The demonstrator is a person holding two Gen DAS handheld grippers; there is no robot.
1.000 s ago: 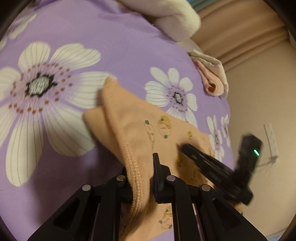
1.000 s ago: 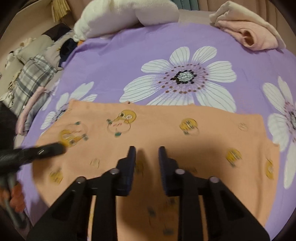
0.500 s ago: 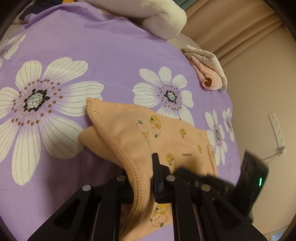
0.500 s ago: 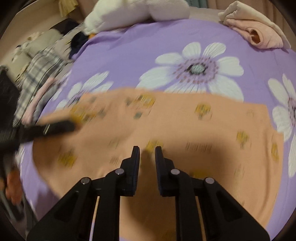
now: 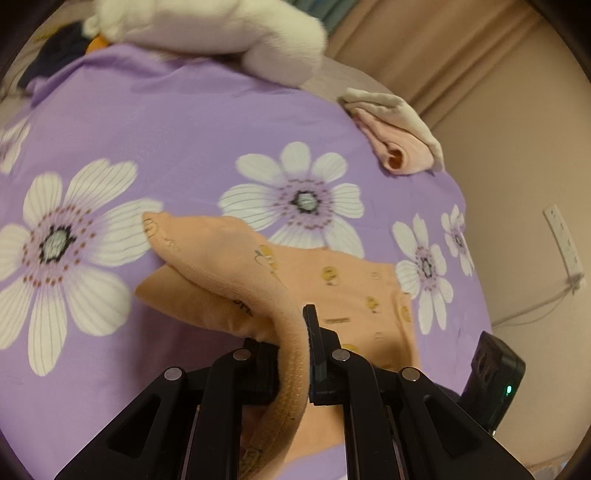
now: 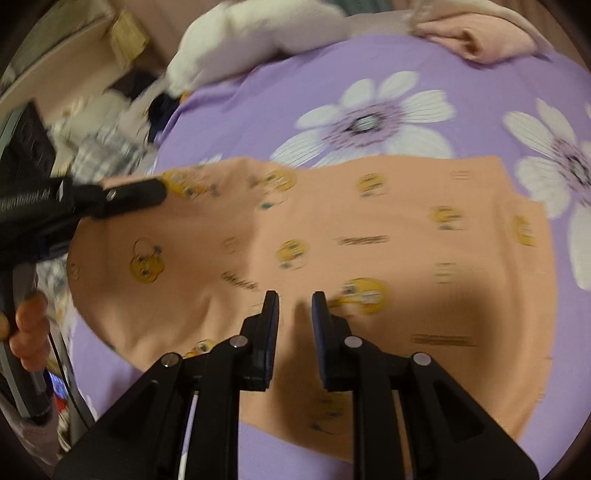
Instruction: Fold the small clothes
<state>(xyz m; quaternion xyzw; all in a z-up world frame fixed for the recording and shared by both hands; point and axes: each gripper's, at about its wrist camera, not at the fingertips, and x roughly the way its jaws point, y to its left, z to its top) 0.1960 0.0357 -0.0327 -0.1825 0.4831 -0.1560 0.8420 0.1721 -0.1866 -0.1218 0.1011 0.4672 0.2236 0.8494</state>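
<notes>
Left gripper (image 5: 295, 334): your jaws are clamped on the ribbed hem of the peach garment (image 5: 347, 291); the hem band runs up between the pads and arches away to the left.
Right gripper (image 6: 294, 314): your jaws stand a narrow gap apart, having just opened a little, with peach cloth behind that gap; the blur hides whether the pads pinch it, so you cannot call it held.
Garment position: it lies on the purple bedspread (image 5: 192, 122), spread mostly flat, with the edge at your left gripper lifted and curling over.
Long axis: in your right wrist view it runs across the frame, left to right; the far edge is straight and the right end is cut square.
Lifted end: it points toward your left gripper, which shows at the left of the right wrist view.
Fabric: soft knit, peach, printed with small yellow cartoon figures and dark lettering; the hem is a thicker stitched band.
Bedspread: smooth purple cotton with large white daisies.
Other cloth: a folded pink and cream bundle (image 5: 397, 136) sits at the far right edge, a fluffy white blanket (image 5: 221, 33) beyond.
</notes>
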